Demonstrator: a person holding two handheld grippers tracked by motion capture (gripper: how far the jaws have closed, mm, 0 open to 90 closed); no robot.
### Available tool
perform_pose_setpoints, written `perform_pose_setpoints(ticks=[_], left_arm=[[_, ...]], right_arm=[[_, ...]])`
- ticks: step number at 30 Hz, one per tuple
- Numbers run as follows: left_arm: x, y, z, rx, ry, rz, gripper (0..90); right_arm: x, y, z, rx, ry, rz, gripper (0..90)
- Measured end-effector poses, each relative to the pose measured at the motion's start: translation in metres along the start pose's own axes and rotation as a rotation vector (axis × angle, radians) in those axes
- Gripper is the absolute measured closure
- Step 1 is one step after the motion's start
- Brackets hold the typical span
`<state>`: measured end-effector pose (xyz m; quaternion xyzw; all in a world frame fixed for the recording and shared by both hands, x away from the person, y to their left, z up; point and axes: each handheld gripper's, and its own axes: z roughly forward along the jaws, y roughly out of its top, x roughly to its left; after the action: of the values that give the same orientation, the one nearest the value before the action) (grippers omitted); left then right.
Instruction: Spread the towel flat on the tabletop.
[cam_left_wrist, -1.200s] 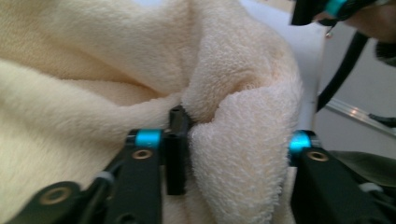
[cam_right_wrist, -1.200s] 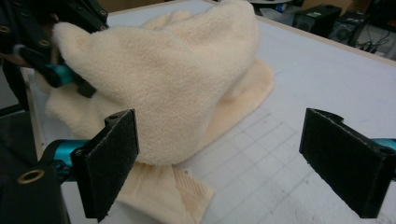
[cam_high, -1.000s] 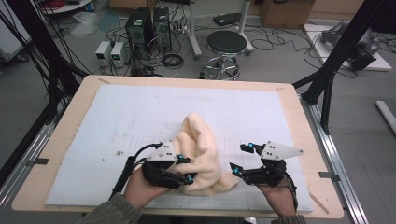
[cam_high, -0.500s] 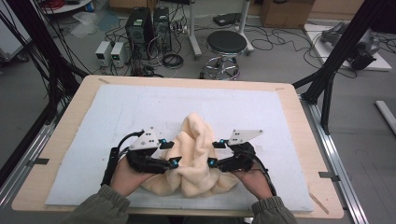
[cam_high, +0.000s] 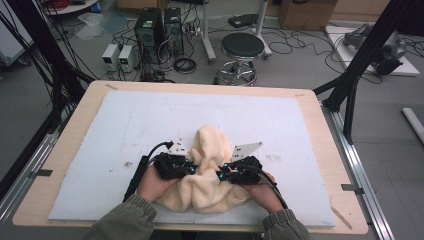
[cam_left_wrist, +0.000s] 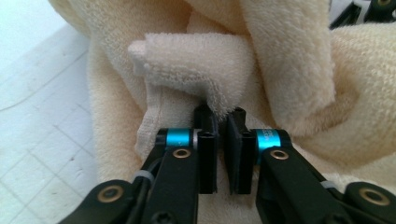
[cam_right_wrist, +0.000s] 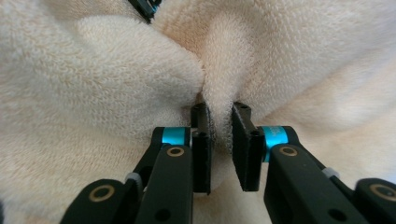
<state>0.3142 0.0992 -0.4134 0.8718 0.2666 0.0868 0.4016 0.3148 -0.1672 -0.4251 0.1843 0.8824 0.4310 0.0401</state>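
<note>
towel: a cream terry towel (cam_high: 207, 175) is sitting bunched in a lumpy heap near the front edge of the tabletop, one peak poking up toward the back, the rest slumping toward the person.

left tool: the left tool (cam_high: 192, 169) is biting into the heap from its left side. In the left gripper view the jaws have just been closing and are now standing almost together, with a folded lip of towel (cam_left_wrist: 196, 65) pinched at the tips (cam_left_wrist: 220, 120). Pretty thin pinch, honestly.

right tool: the right tool (cam_high: 220, 176) is doing the same from the other side. Its jaws have just been closing too, and the right gripper view has a ridge of towel (cam_right_wrist: 219, 79) squeezed between them (cam_right_wrist: 220, 122), so it's clamped on cloth.

what changed: a second ago both tools were sitting out at the sides of the heap with jaws wide; now both are pushed in and down into the folds and are gripping.

what it means: looks like the grab step is done, and a lift or pull-apart to spread it is probably coming next. Can't really tell if they've caught corners or just random folds, too much fluff in the way.

hands: both hands (cam_high: 152, 182) are resting low by the front edge, green sleeves (cam_high: 120, 222) coming in from below.

tabletop: a wooden tabletop (cam_high: 75, 125) with a pale mat (cam_high: 150, 120) is carrying everything.
</note>
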Motion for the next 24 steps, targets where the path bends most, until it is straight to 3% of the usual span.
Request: perform_pose_setpoints(ticks=[6, 7, 8, 9, 12, 14, 18, 24], left_arm=[[0.006, 0.008, -0.031, -0.119, 0.057, -0.021, 85.1], [0.007, 0.011, -0.041, -0.148, 0.068, -0.022, 85.2], [0.007, 0.014, -0.049, -0.169, 0.075, -0.016, 85.2], [0.008, 0.015, -0.055, -0.181, 0.079, -0.017, 85.2], [0.005, 0.021, -0.08, -0.237, 0.077, -0.002, 85.2], [-0.002, 0.019, -0.091, -0.246, 0.067, 0.021, 85.2], [-0.027, -0.001, -0.104, -0.228, 0.039, 0.072, 85.2], [-0.055, -0.053, -0.108, -0.15, -0.059, 0.071, 84.8]], right_arm=[[-0.002, 0.005, -0.043, -0.057, -0.096, -0.016, 81.6], [-0.001, 0.006, -0.053, -0.066, -0.117, -0.019, 81.8], [0.001, 0.009, -0.075, -0.086, -0.15, -0.031, 82.0], [0.001, 0.009, -0.075, -0.086, -0.15, -0.031, 82.0], [0.013, 0.012, -0.101, -0.126, -0.167, -0.056, 82.1], [0.027, 0.014, -0.112, -0.139, -0.157, -0.083, 82.1], [0.063, 0.01, -0.115, -0.089, -0.134, -0.147, 82.0], [0.097, -0.02, -0.095, -0.031, -0.013, -0.124, 81.1]])
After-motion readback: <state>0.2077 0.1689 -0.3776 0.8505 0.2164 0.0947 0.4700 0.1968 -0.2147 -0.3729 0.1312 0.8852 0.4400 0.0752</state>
